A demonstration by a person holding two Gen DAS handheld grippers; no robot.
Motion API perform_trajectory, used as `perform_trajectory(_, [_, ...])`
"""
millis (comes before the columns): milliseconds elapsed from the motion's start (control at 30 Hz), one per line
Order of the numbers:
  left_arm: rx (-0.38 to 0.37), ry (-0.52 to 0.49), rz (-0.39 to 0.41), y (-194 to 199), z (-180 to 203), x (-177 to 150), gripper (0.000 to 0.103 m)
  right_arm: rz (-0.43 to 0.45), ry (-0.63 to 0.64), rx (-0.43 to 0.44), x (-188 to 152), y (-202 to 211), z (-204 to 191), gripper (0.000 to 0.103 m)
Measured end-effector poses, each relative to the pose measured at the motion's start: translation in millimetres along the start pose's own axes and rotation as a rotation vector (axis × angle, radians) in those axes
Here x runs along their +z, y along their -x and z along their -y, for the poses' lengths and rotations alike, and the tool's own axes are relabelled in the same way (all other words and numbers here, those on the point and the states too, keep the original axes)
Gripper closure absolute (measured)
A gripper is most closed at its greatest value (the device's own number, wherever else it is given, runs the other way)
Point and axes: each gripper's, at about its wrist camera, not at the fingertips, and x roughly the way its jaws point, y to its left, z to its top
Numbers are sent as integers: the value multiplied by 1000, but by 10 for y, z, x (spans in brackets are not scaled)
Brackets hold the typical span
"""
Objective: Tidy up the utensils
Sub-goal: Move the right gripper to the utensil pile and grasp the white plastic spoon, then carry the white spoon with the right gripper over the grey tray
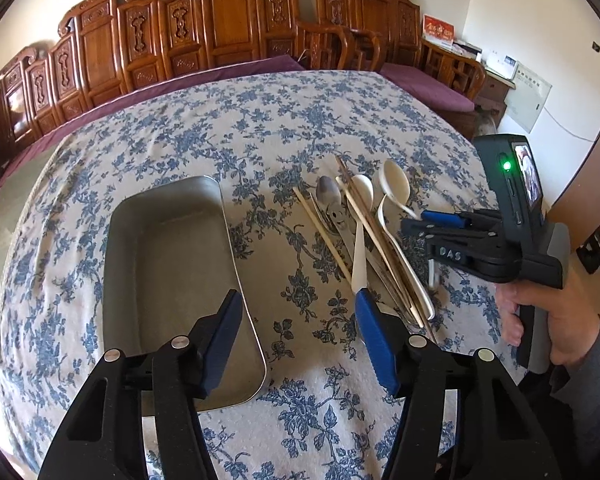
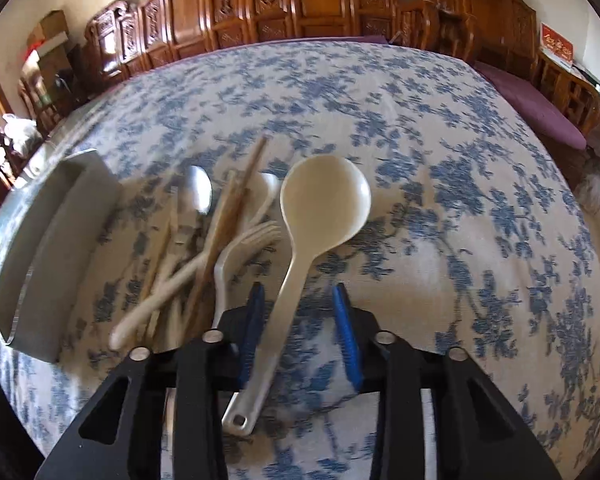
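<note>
Your left gripper (image 1: 300, 332) hangs low over the blue-flowered tablecloth (image 1: 260, 120) with its jaws spread and nothing between the pads; its left finger sits above the near right corner of the empty metal tray (image 1: 168, 248), its right finger at the near end of the utensil pile (image 1: 364, 240). That pile lies just right of the tray — wooden chopsticks (image 1: 320, 228), a metal spoon (image 1: 329, 196) and several white plastic spoons, crossing one another. Your right gripper (image 2: 300, 340) straddles the handle of the large white ladle (image 2: 300, 248), which lies at the right edge of the pile with its bowl pointing far. The jaws stand partly apart — the left pad sits close against the handle, the right pad is clear of it, so no pinch is made.
</note>
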Motion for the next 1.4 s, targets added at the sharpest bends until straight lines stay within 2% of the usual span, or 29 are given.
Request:
perform_trajectory(67, [5,-4,-6,-31,26,16,47,-6,0,-2,-2,-1,64,77])
perform_trajectory(133, [5,-7,-11,-82,65,51,47,-8,5,-17,-12,4,105,91])
perform_trajectory(300, [-12,-20,-34,-264,201,146,56,-14,-6,-2,-38,59,228,98])
perform_trajectory(367, [-26,-21,-45,-348,218,184,57,-8,-15,7,-30,86,265,98])
perform_trajectory(400, [-39,-19,-55,-413,239,212,61,-2,-16,12,-31,111,286,98])
perform_trajectory(533, [-40,-16,-74,-577,305,277,63,10,-27,23,-19,150,323,98])
perform_trajectory(700, [-51,0,-101,-799,330,387,77,16,-37,34,2,166,330,98])
perform_trajectory(900, [-68,57,-122,-929,266,443,78,20,-26,31,6,164,321,98])
perform_trajectory(1167, [-115,15,-151,-967,406,264,78,34,-15,38,10,208,252,98])
perform_trajectory(1367, [-71,-11,-196,-1105,451,267,79,35,-20,38,9,217,276,98])
perform_trajectory(1400, [-64,-20,-198,-1109,462,261,85,36,-21,38,10,220,280,98])
